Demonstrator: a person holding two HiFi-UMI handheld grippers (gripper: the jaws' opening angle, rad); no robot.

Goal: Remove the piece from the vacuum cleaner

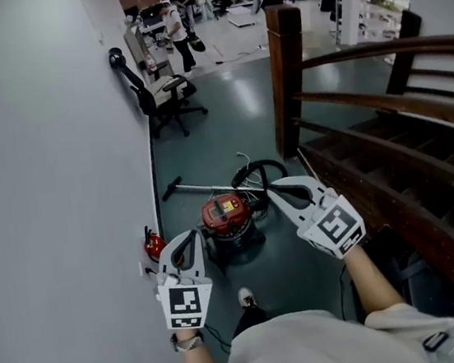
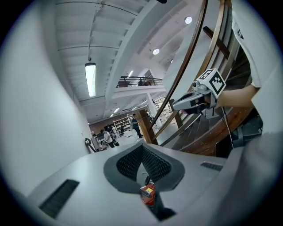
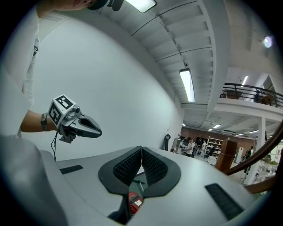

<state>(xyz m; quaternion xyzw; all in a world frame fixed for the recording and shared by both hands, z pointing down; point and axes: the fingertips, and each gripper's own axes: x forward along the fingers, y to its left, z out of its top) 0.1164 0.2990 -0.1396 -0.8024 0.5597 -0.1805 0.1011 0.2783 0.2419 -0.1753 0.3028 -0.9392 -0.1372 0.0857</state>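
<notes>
At the far left a pale wall (image 1: 42, 159) runs down the head view, well left of the vacuum cleaner (image 1: 228, 214). A small red object (image 1: 154, 247) sits at the wall's foot, near the cleaner's left side. An office chair (image 1: 162, 94) stands against the wall, well beyond the cleaner.

The left gripper (image 1: 189, 237) is held in the air just left of the cleaner. Its pads are pressed together with nothing between them. Its tip points away from the person, and the red canister shows past the pads in its own view.

The vacuum cleaner stands upright on the dark floor (image 1: 227, 118), red top upward, in front of the person's feet. Just beyond it lies a metal tube (image 1: 203, 190). Its long axis runs left to right, the dark end pointing at the wall and the other end toward the black hose (image 1: 268, 165). Whether tube and hose are joined cannot be made out.

The right gripper (image 1: 272, 187) is just right of the cleaner, over the hose loop. It is clenched and empty, aimed up and left.

A wooden post (image 1: 289, 77) rises beyond the cleaner, and a stair railing (image 1: 392, 51) sweeps away to its right.
</notes>
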